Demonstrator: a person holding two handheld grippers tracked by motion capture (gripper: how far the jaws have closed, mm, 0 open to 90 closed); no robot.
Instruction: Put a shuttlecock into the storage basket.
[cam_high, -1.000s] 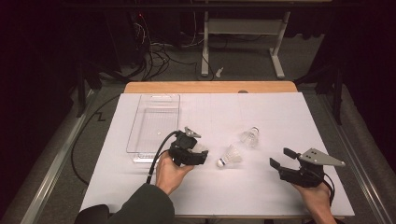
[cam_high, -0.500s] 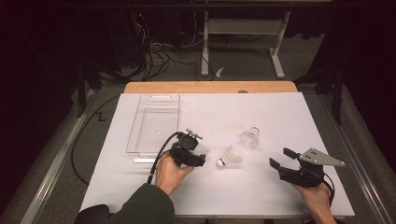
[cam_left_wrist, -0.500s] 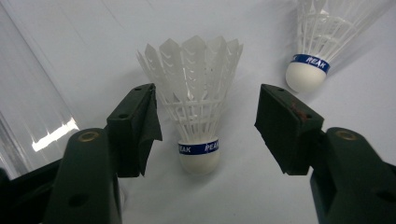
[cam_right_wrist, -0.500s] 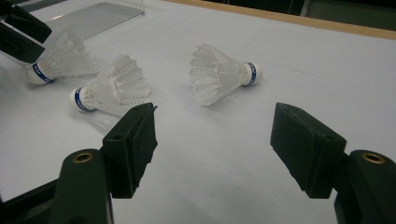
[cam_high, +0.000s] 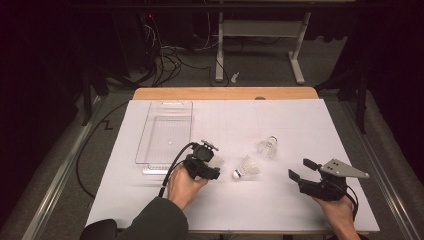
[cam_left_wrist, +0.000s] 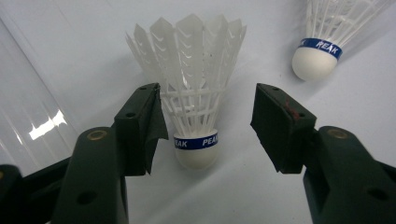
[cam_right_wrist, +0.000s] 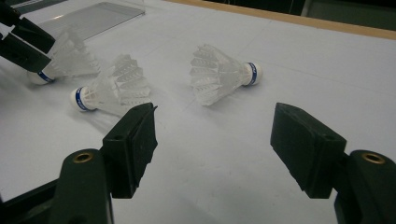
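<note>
While the left hand-held gripper (cam_left_wrist: 208, 123) closes, a shuttlecock (cam_left_wrist: 194, 105) sits between its jaws.
Nothing squeezes it yet, mid-bench (cam_high: 280, 205).

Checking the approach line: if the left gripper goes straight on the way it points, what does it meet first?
The left gripper would most likely first meet the white feathered shuttlecock with a blue band lying between its open, closing jaws; depth is uncertain.

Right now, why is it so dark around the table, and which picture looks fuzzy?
High view: light falls on the white table alone, so the floor behind sinks into black. Left gripper view: the near shuttlecock is sharp, and a bright glare streak lies on the clear tray. Right gripper view: the far shuttlecock beside the left gripper looks soft and blurry.
</note>
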